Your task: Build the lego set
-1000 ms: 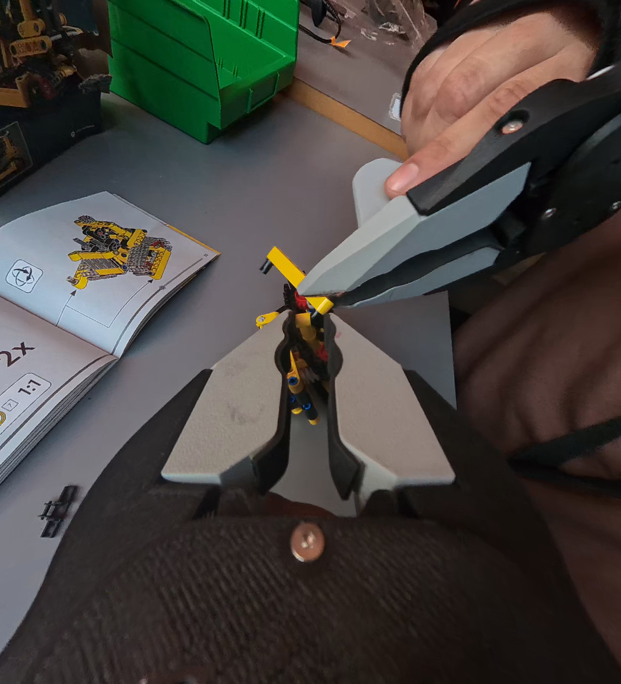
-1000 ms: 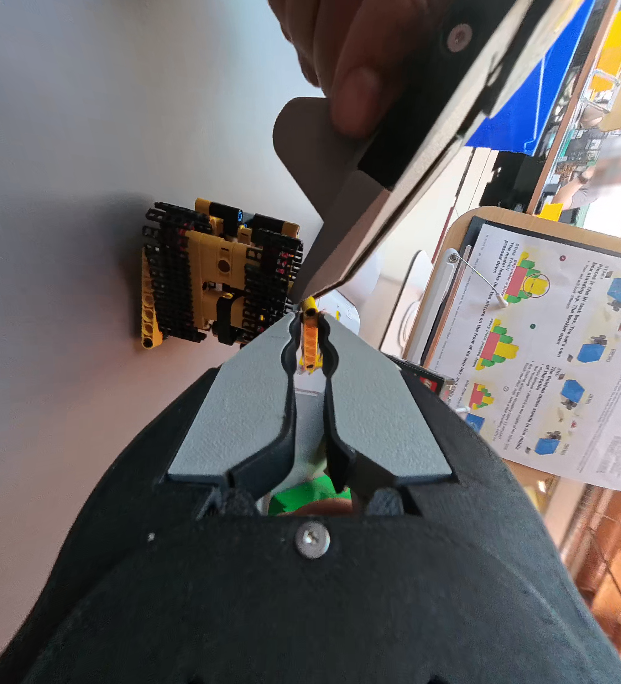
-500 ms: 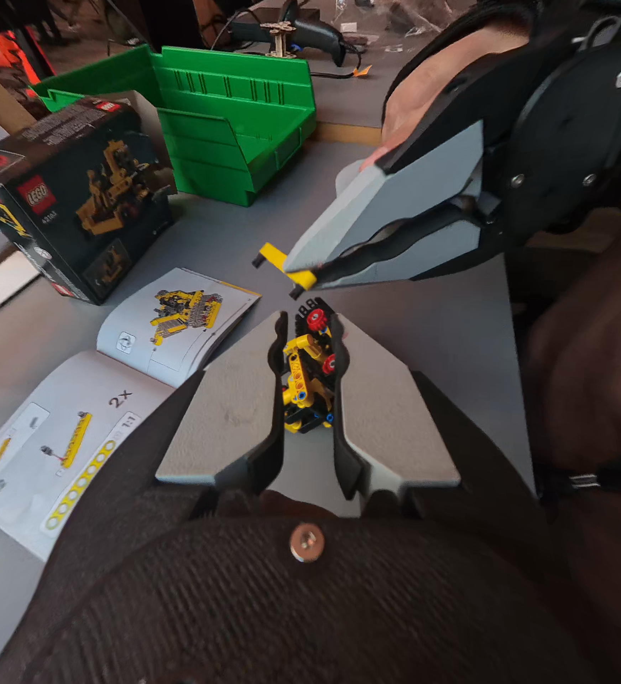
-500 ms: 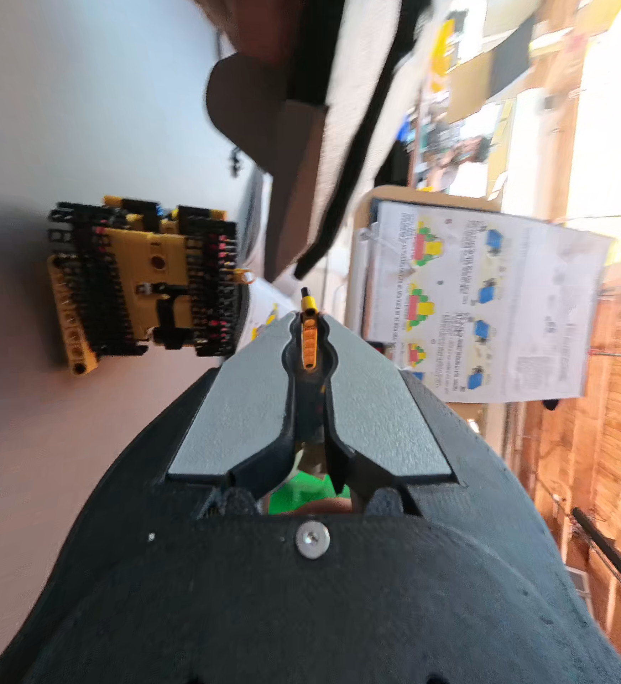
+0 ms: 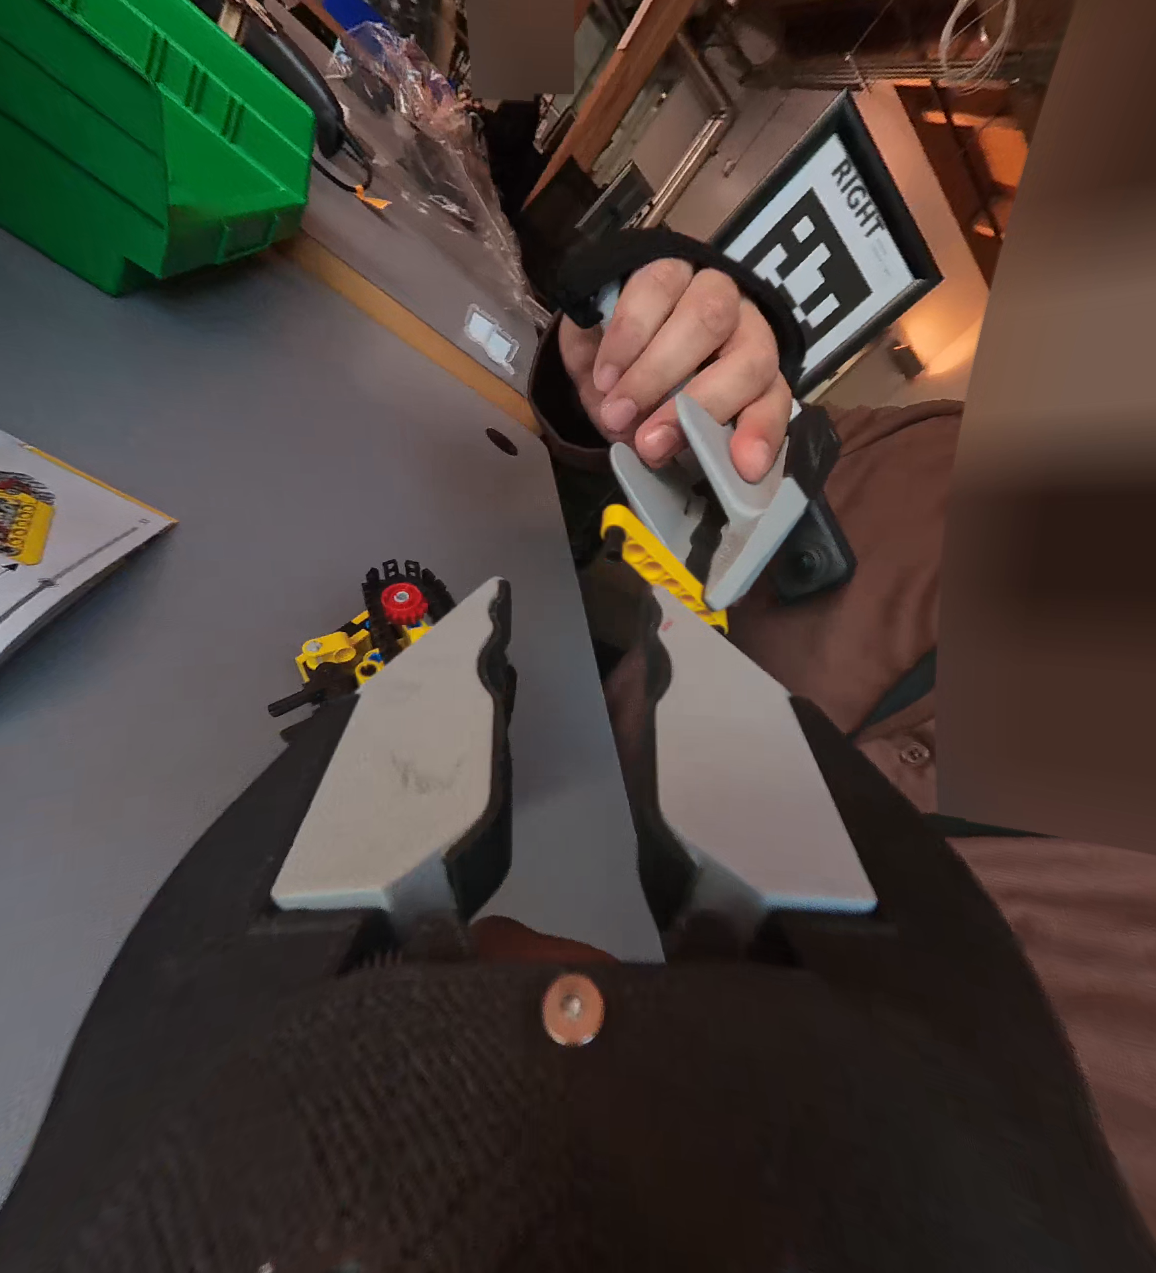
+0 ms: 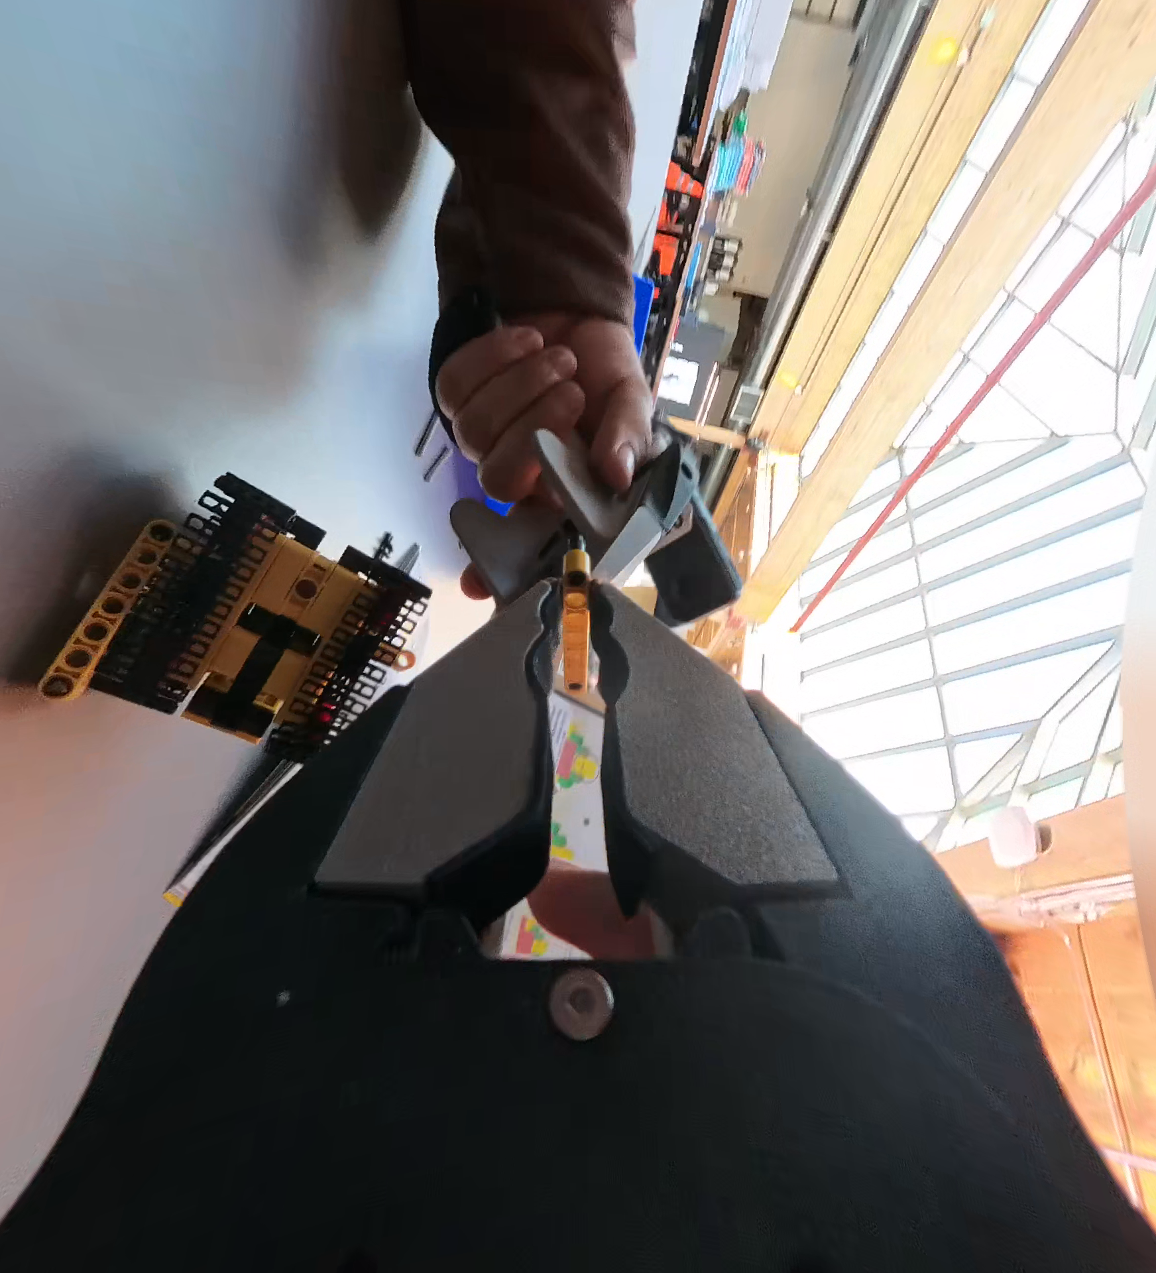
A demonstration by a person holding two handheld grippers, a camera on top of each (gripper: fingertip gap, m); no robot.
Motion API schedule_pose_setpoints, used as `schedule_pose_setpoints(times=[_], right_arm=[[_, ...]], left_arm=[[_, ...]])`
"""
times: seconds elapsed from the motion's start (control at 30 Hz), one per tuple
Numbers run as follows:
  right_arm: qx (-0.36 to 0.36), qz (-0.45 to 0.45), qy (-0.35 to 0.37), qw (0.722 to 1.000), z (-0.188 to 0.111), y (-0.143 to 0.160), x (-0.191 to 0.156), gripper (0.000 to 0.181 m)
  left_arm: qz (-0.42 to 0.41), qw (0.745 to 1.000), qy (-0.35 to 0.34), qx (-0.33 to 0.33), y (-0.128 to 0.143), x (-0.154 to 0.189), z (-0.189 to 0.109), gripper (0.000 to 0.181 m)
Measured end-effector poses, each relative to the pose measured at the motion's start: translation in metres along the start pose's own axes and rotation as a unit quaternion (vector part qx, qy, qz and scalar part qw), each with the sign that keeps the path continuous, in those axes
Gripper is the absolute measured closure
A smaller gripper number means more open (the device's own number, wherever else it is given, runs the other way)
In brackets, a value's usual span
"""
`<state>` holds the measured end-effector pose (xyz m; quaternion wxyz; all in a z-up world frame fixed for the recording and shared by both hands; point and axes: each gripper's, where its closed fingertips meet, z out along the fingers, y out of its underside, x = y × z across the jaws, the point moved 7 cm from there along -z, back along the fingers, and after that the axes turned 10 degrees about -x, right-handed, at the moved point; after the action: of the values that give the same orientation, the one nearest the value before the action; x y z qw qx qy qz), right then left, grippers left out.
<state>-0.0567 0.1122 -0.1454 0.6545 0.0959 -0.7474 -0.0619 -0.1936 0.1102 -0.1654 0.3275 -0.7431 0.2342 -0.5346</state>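
Note:
The partly built yellow and black lego model (image 5: 382, 634), with a red gear on top, lies on the grey table (image 5: 217, 386), just left of my left finger. My left gripper (image 5: 575, 606) is open and empty. My right gripper (image 6: 572, 596) is shut on a yellow lego beam (image 6: 575, 627) with a black pin at its tip. In the left wrist view the right gripper (image 5: 713, 551) holds that beam (image 5: 651, 561) off the table's edge. In the right wrist view the model (image 6: 238, 620) lies on the table, left of my fingers, and the left gripper (image 6: 561, 530) faces me.
An open instruction booklet (image 5: 10, 551) lies on the left of the table. A green bin (image 5: 114, 138) stands at the back left. Small black parts (image 6: 434, 448) lie on the table beyond the model. The table edge (image 5: 561, 523) runs between the grippers. Less than 4 cm separates the two grippers' tips.
My left gripper has opened and pulled back to the right; the model now lies free on the table. My right gripper has drawn away, still holding the yellow beam.

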Motion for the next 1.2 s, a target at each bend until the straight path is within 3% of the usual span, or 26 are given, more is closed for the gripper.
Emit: schedule_pose_setpoints(times=[0.13, 0.3, 0.47, 0.57, 0.63, 0.7, 0.77, 0.87, 0.93, 0.97, 1.03, 1.1, 1.2], right_arm=[[0.026, -0.014, -0.017, 0.999, -0.002, -0.004, 0.0, 0.176], [0.021, -0.034, -0.013, 0.999, -0.002, -0.004, -0.003, 0.176], [0.032, -0.034, -0.003, 0.999, -0.002, -0.007, 0.002, 0.178], [0.019, 0.026, -0.011, 0.999, 0.0, -0.004, 0.006, 0.173], [0.016, 0.126, -0.039, 0.991, 0.0, 0.002, 0.008, 0.159], [0.016, 0.256, -0.055, 0.965, -0.002, 0.013, 0.014, 0.151], [0.018, 0.389, -0.091, 0.916, -0.004, 0.027, 0.017, 0.161], [0.053, 0.595, -0.123, 0.792, -0.003, 0.05, 0.023, 0.16], [0.103, 0.681, -0.162, 0.707, -0.002, 0.056, 0.025, 0.158], [0.125, 0.7, -0.181, 0.679, -0.003, 0.056, 0.025, 0.154], [0.145, 0.717, -0.187, 0.656, -0.002, 0.058, 0.026, 0.155], [0.136, 0.719, -0.184, 0.656, 0.003, 0.061, 0.025, 0.161], [0.144, 0.703, -0.209, 0.664, 0.009, 0.055, 0.025, 0.174]], left_arm=[[-0.002, 0.997, 0.071, 0.021, -0.005, 0.012, 0.001, 0.152], [-0.016, 0.996, 0.087, 0.021, -0.004, 0.011, 0.001, 0.151], [0.005, 0.996, 0.083, 0.018, -0.006, 0.016, 0.008, 0.168], [0.051, 0.995, 0.069, 0.049, -0.011, 0.025, 0.004, 0.172], [0.077, 0.993, 0.047, 0.073, -0.015, 0.03, -0.001, 0.175], [0.115, 0.989, -0.004, 0.097, -0.018, 0.032, -0.005, 0.177], [0.176, 0.974, -0.101, 0.101, -0.019, 0.029, -0.006, 0.177], [0.306, 0.93, -0.164, 0.125, -0.018, 0.044, 0.001, 0.176], [0.358, 0.901, -0.185, 0.164, -0.019, 0.053, 0.003, 0.176], [0.378, 0.888, -0.194, 0.179, -0.019, 0.055, 0.003, 0.176], [0.391, 0.874, -0.206, 0.199, -0.02, 0.056, 0.001, 0.176], [0.382, 0.883, -0.18, 0.205, -0.02, 0.056, 0.003, 0.176], [0.399, 0.871, -0.194, 0.212, -0.019, 0.055, 0.006, 0.176]])
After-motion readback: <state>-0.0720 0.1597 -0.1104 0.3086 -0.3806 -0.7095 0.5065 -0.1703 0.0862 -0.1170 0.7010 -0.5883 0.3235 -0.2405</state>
